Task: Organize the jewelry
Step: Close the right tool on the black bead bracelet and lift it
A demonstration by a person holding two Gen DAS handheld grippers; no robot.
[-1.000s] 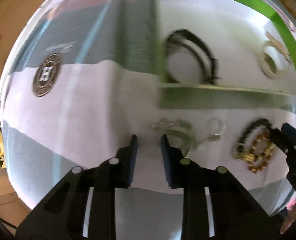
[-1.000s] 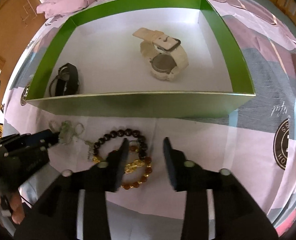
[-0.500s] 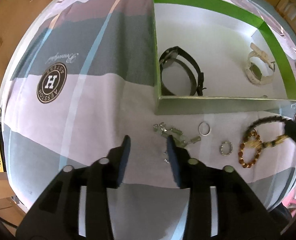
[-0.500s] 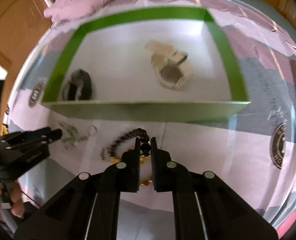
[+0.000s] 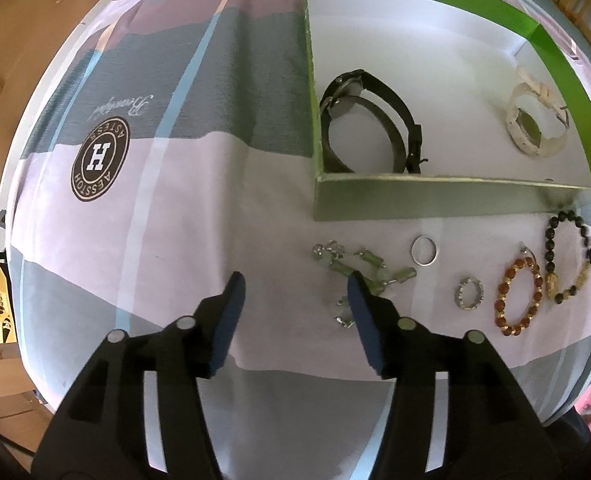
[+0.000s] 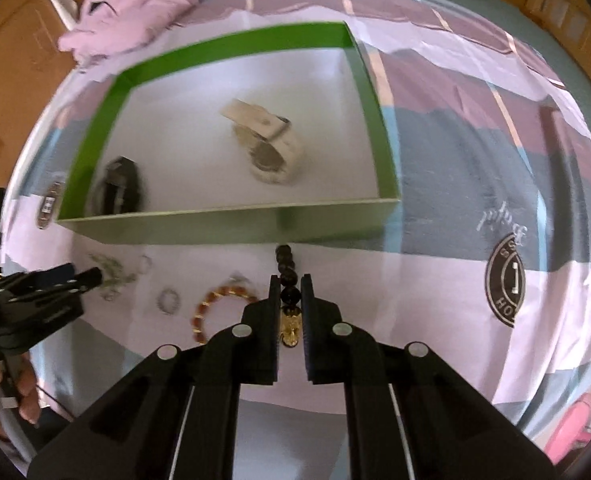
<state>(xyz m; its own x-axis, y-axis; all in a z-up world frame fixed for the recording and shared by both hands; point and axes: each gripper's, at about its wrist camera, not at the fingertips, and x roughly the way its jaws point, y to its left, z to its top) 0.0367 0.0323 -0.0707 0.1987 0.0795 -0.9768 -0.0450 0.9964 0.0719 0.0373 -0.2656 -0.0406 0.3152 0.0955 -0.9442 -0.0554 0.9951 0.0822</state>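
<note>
1. On the striped bedsheet (image 5: 199, 184), just near of the green box (image 6: 231, 226), my right tongs (image 6: 291, 296) are clamped on the dark bead bracelet (image 6: 287, 270); its gold charm hangs between the fingers and the dark beads run out toward the box wall.
2. My left tongs (image 5: 295, 292) stand wide apart with nothing between them, near the pale green bead jewelry (image 5: 359, 266), whose right end lies just beside my right finger.
3. Right of that piece lie a plain silver ring (image 5: 424, 250), a small studded ring (image 5: 469, 294) and an amber bead bracelet (image 5: 519, 298), each apart from the others.
4. Inside the box, a black watch (image 5: 369, 120) sits in the near left corner and a cream watch (image 5: 535, 120) lies toward the right wall.
5. A pink garment (image 6: 135, 8) is bunched on the bed beyond the far left of the box.
</note>
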